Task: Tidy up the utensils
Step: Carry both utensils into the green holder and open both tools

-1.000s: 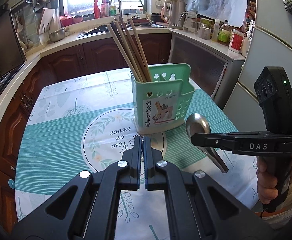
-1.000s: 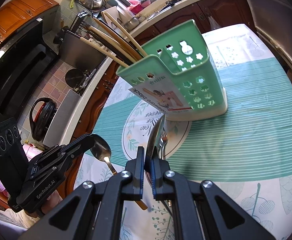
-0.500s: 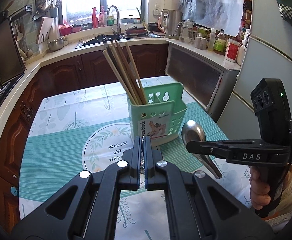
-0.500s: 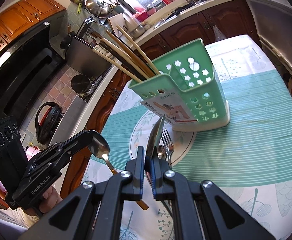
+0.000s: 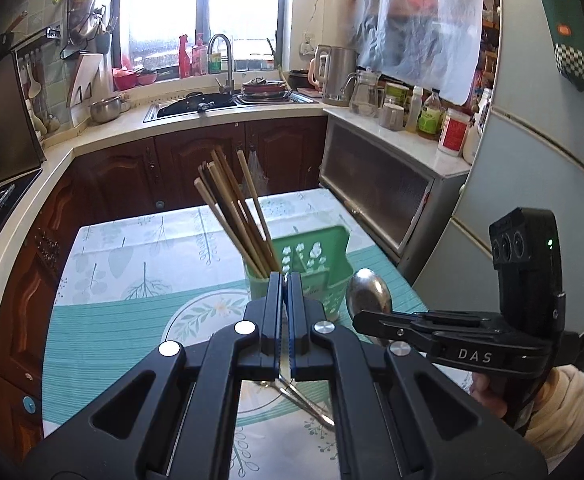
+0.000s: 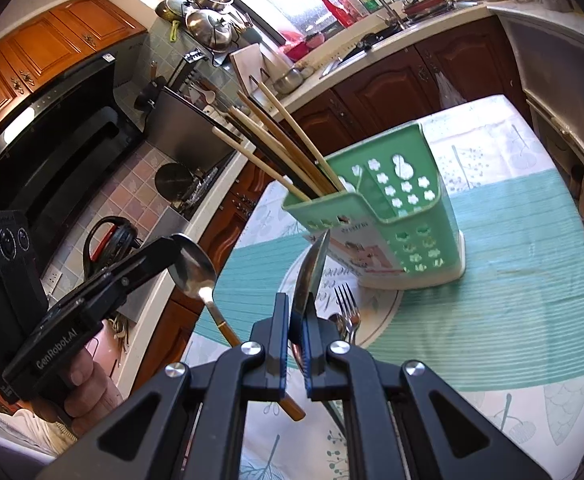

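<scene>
My left tongs point(image 5: 285, 280) are clenched on a brown-handled spoon point(image 6: 194, 264), bowl up and handle slanting down behind the grip. My right tongs point(image 6: 297, 304) are clamped on a second spoon point(image 5: 368, 292), which shows edge-on from my own right camera, with its bowl pointing toward the green holder point(image 6: 412, 216). Both spoons are in the air, short of the holder and not yet over its mouth. The holder stands upright on the tabletop point(image 6: 512, 280), with the chopsticks point(image 6: 280, 152) fanned out of its left compartment.

I judge the step in hand to be dropping these spoons into the holder, and the compartment beside the chopsticks looks like the free one. To do it well I want to go one spoon at a time, so that my two tongs do not crowd each other over a narrow opening. Each spoon needs tipping until its handle points down, then it needs centring over the opening, clear of the rim and the leaning chopsticks. I should let go only when the handle is well inside. The holder is light plastic, so a sideways knock could tip it. A fork point(image 6: 346, 304) and some other cutlery lie on the tabletop just in front of the holder, waiting for afterwards.
</scene>
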A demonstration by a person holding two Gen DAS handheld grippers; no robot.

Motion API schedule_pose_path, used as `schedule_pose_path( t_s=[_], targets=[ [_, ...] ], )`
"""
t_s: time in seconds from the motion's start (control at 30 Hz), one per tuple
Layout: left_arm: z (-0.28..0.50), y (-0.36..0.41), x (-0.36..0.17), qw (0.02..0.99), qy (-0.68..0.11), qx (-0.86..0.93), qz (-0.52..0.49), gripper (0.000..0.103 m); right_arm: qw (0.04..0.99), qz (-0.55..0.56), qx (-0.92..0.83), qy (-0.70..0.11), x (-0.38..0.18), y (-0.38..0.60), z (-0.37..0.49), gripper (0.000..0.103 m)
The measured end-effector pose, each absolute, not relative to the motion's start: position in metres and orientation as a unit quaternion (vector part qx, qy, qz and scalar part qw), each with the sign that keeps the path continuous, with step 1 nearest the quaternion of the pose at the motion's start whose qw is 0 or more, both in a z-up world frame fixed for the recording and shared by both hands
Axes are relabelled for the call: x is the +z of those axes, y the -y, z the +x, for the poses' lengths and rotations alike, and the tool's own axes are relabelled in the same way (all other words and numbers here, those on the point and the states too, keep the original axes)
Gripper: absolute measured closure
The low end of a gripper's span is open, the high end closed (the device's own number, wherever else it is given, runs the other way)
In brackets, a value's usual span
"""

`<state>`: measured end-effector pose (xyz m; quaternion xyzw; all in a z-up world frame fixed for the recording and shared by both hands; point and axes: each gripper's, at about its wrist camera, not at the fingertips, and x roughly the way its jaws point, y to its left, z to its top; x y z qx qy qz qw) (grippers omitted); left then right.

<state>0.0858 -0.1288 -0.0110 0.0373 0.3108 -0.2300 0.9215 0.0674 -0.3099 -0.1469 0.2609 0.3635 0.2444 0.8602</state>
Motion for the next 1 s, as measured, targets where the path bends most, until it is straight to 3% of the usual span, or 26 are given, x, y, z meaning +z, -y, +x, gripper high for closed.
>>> schedule_pose_path(
  t_s=[0.53,1.0],
  targets=[
    [0.178,0.177,0.071,0.954,-0.235,-0.176,0.052,0.103,0.903,0.297,0.211,-0.229,-0.098,0.340,0.122,0.098],
    [0.242,0.233,-0.010,0.950,-0.251,-0.163,0.094,0.103,0.917,0.311,0.213,-0.132,-0.151,0.353,0.168,0.098]
  ],
)
